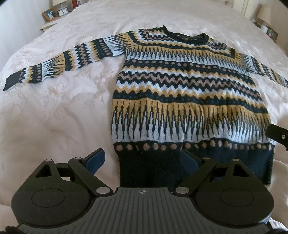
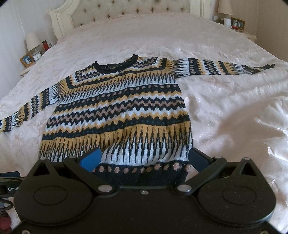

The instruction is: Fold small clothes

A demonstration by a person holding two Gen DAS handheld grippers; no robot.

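Observation:
A knitted sweater with navy, yellow, white and tan zigzag bands lies flat on the bed, front up, both sleeves spread out; it also shows in the right wrist view. My left gripper is open, its blue pads straddling the left corner of the navy hem. My right gripper is open, its pads astride the hem's right corner. The right gripper's tip shows at the right edge of the left wrist view.
The pale floral bedspread covers the whole bed. A tufted headboard stands at the far end. Nightstands with lamps, a clock and photo frames flank the bed on both sides.

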